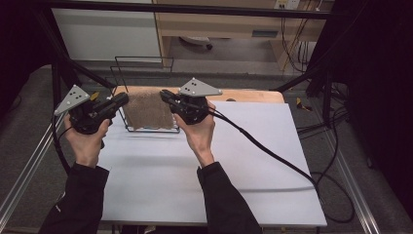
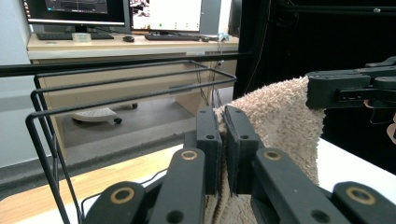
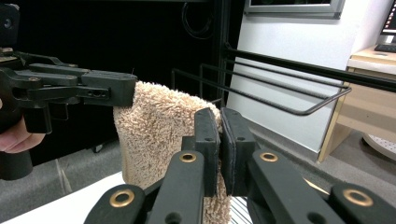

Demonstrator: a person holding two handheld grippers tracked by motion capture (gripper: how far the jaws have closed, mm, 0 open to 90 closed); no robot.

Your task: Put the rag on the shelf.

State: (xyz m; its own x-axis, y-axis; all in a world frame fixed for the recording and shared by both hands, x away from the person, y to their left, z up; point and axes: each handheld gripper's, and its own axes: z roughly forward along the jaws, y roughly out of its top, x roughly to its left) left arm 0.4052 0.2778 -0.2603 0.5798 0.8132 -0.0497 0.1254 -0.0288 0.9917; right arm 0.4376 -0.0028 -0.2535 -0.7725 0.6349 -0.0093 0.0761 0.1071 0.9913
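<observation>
A white table (image 1: pixel 160 180) is seen with a black wire rack (image 1: pixel 141 73) at its far edge. A beige towel (image 1: pixel 148 111) is held stretched above the rack's base, one top corner clamped by the left gripper (image 1: pixel 122 99), the other by the right gripper (image 1: pixel 163 94).

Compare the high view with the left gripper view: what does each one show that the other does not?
High view: the white tabletop and both dark sleeves.

Left gripper view: a desk with monitors and a keyboard.

Both: the beige terry towel, pinched by the left gripper and the right gripper, and the black wire rack.
</observation>
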